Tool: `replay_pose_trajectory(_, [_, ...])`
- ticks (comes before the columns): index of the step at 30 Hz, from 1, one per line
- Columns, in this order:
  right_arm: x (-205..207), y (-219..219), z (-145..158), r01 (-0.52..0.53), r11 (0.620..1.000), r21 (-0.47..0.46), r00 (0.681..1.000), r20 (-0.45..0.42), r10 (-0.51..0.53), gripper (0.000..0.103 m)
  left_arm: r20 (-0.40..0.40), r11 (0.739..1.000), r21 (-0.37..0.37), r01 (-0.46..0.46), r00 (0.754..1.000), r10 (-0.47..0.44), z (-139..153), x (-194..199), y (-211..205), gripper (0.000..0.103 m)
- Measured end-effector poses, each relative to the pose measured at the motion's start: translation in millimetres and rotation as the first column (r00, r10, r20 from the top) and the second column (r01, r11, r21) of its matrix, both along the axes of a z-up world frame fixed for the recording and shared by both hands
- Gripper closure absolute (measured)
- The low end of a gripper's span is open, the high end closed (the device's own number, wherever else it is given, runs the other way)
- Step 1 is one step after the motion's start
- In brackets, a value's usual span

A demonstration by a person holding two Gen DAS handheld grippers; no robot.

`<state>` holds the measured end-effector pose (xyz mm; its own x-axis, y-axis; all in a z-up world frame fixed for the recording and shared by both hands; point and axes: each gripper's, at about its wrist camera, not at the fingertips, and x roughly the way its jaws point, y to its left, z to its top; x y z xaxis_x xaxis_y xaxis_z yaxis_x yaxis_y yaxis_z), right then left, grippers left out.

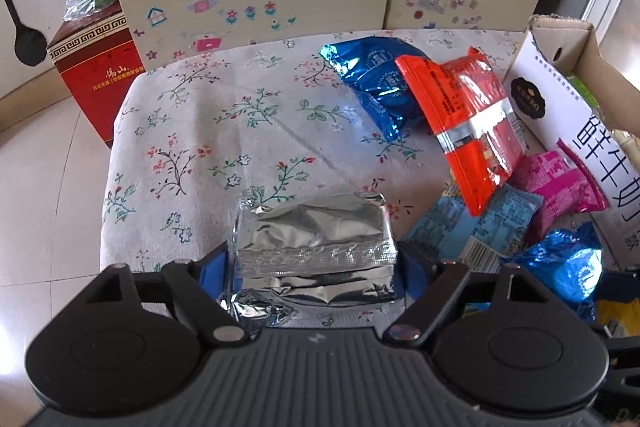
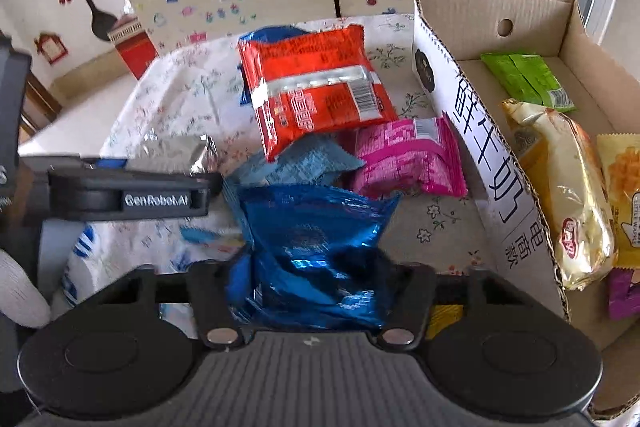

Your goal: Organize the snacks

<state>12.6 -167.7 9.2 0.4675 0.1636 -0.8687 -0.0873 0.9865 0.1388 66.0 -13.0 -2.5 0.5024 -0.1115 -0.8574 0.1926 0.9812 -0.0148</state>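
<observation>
A crumpled silver foil packet (image 1: pixel 312 231) lies on the floral tablecloth (image 1: pixel 192 131), and my left gripper (image 1: pixel 314 267) is shut on it, blue pads pressed against both its sides. In the right wrist view a shiny blue packet (image 2: pixel 316 227) fills the gap of my right gripper (image 2: pixel 320 283), which is shut on it. The same blue packet (image 1: pixel 568 263) shows at the right edge of the left wrist view. To its left, a finger (image 2: pixel 160 199) of the left gripper lies over the silver packet (image 2: pixel 176 151).
Loose snacks are piled mid-table: a red packet (image 2: pixel 316 95), a pink one (image 2: pixel 404 159), a pale blue one (image 2: pixel 296 163) and another blue one (image 1: pixel 376 79). An open cardboard box (image 2: pixel 460 99) at the right holds green (image 2: pixel 528 79) and gold (image 2: pixel 568 195) packets. A red carton (image 1: pixel 96 75) stands on the floor.
</observation>
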Motion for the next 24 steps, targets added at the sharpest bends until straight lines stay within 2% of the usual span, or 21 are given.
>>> replay_pose_trajectory(5, [-2, 0, 10, -0.004, 1.0, 0.012, 0.999, 0.044, 0.004, 0.046, 0.014, 1.0, -0.005, 0.006, 1.0, -0.006, 3, -2, 0, 0.029])
replay_pose_trajectory(9, [-4, -3, 19, 0.001, 1.0, 0.02, 0.997, 0.076, -0.002, 0.046, 0.039, 1.0, 0.0, 0.004, 0.999, -0.004, 9, -5, 0, 0.029])
replay_pose_trajectory(24, [-12, -5, 40, 0.0, 0.999, 0.044, 0.986, 0.164, -0.008, 0.046, 0.132, 0.991, -0.098, -0.088, 0.986, 0.101, 49, -11, 26, 0.029])
